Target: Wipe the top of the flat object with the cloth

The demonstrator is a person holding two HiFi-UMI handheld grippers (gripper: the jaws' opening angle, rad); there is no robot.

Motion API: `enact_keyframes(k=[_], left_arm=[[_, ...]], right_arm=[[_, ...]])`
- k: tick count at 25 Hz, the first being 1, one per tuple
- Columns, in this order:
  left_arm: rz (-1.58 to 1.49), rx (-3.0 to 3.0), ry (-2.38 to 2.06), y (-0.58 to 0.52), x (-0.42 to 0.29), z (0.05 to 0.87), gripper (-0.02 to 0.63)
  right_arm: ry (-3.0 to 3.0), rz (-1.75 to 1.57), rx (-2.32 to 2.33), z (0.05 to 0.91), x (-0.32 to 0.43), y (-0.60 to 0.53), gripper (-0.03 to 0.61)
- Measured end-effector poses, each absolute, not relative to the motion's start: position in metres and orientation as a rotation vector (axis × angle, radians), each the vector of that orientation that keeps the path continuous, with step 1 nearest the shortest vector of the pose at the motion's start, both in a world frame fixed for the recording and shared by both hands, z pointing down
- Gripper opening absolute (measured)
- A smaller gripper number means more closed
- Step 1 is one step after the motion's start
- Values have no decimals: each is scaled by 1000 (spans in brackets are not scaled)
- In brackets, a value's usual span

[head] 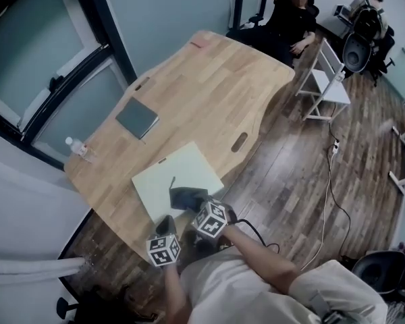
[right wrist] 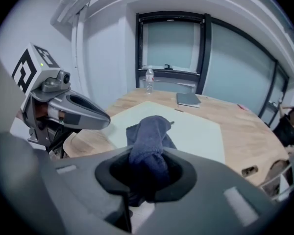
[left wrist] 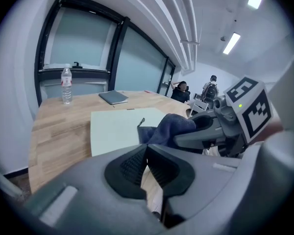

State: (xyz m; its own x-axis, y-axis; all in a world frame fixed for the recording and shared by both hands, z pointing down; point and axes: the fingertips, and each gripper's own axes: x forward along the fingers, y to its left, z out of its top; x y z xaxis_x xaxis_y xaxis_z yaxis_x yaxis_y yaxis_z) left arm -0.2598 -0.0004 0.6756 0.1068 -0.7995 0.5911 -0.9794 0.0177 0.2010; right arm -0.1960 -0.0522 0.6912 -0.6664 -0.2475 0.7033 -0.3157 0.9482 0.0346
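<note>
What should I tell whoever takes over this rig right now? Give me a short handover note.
Right gripper: shut on the dark blue cloth, which bunches up between its jaws.
Left gripper: shut, nothing in it, held just left of the right one at the near edge of the table.
Things: the pale green flat board lies on the table's near end, and the cloth hangs over its near edge.
Done: cloth is gripped and brought to the board.
Left: sweep the cloth across the board's whole top. No wiped area can be told from the pictures, so treat the whole surface as unwiped.
</note>
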Motion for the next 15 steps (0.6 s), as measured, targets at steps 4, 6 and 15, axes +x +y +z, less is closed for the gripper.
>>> enact_keyframes(k=[4, 6, 15], left_arm=[[439, 1844, -1715, -4, -243, 671, 8], [444, 1846, -1710, -4, -236, 671, 8], [454, 1881, -1726, 1, -206, 663, 8]], right_arm=[[-2313, 240, 574, 693, -146, -82, 87], [-2299, 291, 662, 694, -122, -94, 86], [-2238, 381, 933, 696, -44, -106, 86]])
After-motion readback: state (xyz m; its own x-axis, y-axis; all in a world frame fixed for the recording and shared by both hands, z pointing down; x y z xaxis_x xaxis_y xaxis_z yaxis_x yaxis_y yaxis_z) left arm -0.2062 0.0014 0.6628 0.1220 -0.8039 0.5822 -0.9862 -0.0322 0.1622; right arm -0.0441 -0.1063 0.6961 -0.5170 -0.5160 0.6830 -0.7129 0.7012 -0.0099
